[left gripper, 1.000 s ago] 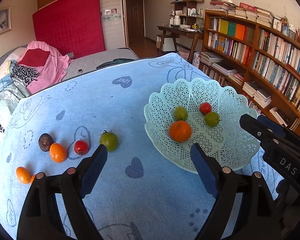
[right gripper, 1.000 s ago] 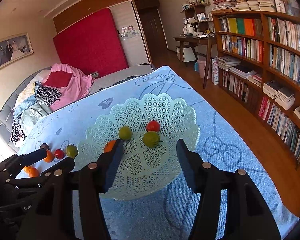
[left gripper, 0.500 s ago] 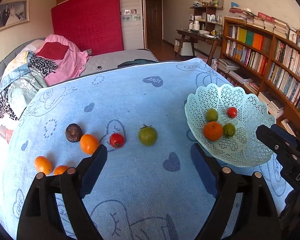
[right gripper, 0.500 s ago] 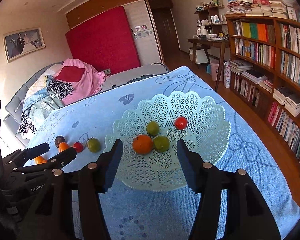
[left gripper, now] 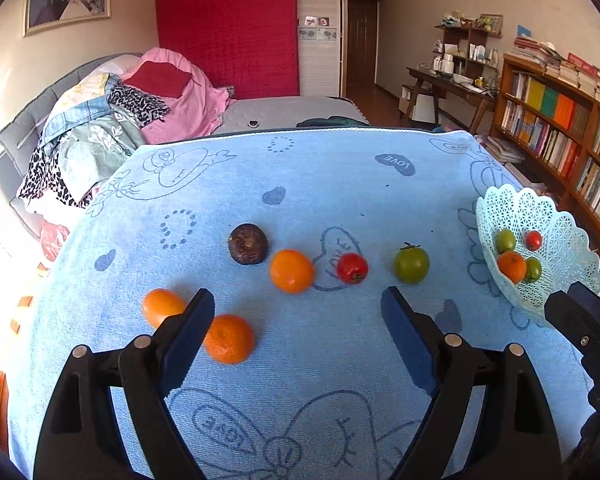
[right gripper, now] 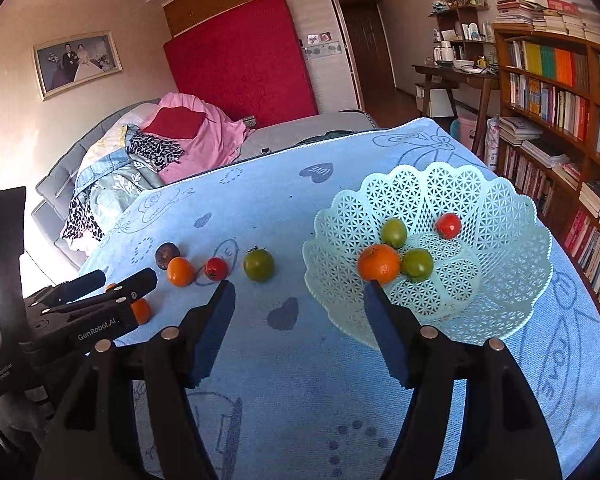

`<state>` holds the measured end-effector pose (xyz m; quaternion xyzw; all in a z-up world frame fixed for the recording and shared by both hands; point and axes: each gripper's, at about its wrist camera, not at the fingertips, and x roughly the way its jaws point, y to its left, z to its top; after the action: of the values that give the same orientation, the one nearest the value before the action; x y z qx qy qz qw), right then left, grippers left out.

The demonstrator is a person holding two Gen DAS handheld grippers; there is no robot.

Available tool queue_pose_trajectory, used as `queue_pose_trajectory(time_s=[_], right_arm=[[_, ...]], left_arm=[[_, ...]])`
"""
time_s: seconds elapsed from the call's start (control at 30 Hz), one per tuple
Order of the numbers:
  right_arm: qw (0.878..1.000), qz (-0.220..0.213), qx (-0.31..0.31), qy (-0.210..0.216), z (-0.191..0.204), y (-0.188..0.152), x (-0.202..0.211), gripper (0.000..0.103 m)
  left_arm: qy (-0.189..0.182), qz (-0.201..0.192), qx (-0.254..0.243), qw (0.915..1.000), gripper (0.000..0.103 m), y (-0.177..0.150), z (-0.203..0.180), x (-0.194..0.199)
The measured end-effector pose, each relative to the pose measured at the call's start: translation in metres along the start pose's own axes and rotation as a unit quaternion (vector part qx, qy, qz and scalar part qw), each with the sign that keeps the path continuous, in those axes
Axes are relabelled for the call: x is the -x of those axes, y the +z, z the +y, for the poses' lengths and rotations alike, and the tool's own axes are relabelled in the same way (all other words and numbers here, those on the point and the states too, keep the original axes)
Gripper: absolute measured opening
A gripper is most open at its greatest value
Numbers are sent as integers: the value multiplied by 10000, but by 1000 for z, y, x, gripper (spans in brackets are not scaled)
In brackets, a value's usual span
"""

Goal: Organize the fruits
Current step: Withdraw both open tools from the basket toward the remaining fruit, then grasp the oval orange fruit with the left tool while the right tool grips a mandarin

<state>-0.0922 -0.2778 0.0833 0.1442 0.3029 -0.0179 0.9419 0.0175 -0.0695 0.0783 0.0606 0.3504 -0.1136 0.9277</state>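
Note:
A mint lattice basket (right gripper: 496, 216) (left gripper: 564, 240) holds an orange (right gripper: 379, 264), two green tomatoes (right gripper: 417, 265) and a red tomato (right gripper: 448, 225). Loose on the blue cloth lie a green tomato (left gripper: 411, 265), a red tomato (left gripper: 352, 267), an orange (left gripper: 291, 271), a dark fruit (left gripper: 247, 243) and two more oranges (left gripper: 229, 338). My left gripper (left gripper: 298, 310) is open and empty, just short of the loose row. My right gripper (right gripper: 299, 298) is open and empty, by the basket's near left rim.
The blue cloth (left gripper: 320, 176) covers the table, whose far edge meets a bed with heaped clothes (left gripper: 112, 128). Bookshelves (right gripper: 560, 112) stand along the right, past the table's right edge.
My left gripper has swung left, from the basket to the row of loose fruit. My right gripper has drawn back and left, so the basket now sits to its right.

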Motion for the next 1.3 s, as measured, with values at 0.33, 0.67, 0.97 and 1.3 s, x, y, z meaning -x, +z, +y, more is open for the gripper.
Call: queue_pose_trajectory(time_s=[0.33,0.67,0.97,1.3], right_arm=[[9978,532,256,314,37,-9,-33,69],[9940,808,577,463,71,-15,-57,69],[9903,1019,763,555,92,-20,-76,69],[9853,1282,859,735,104,-25,-93,69]], left_arm=[[596,157,425,9972,85,-12,65,-14],[806,275,796,9932,85,-13,108,-30],[569,520,860,9933,80,-20,113,-50],[64,609,845,9945,43,-24,113,-60]])
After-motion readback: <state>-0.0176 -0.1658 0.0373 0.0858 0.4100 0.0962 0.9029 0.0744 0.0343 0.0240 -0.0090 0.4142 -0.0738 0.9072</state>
